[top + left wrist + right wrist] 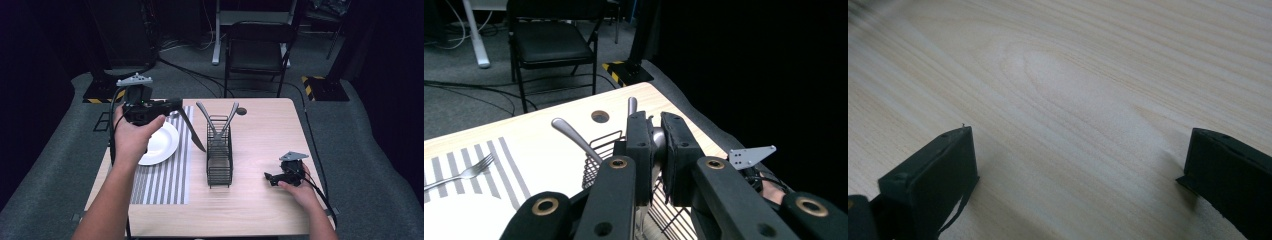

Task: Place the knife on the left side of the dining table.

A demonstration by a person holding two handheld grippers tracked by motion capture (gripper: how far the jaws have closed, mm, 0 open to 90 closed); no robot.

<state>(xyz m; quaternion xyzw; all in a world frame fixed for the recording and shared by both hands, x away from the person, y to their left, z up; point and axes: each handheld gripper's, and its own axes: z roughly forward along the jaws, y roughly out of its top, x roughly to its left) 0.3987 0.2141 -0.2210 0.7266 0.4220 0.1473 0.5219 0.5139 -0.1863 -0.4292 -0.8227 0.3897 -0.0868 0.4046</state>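
Two pairs of tongs are at work over a pale wooden table (260, 125), one busy, one idle. The left tongs (657, 150), raised above a white plate (162, 145) on a striped placemat (170, 180), are clenched on the handle of a knife (192, 132), whose dark blade slopes down toward a black wire cutlery basket (220, 162) at the middle of the table. Two grey utensil handles (230, 117) already lean out of that basket, and a fork (466, 172) lies on the placemat beside the plate. The risk, as it looks from here, is the narrow target: the blade tip could catch the basket's rim or knock the leaning handles, tipping the light rack, and a knife pinched near one end may swivel or slip if lowered askew. The right tongs (274, 178) rest low near the table's right edge, their jaws spread wide and released, holding nothing, bare wood between them.
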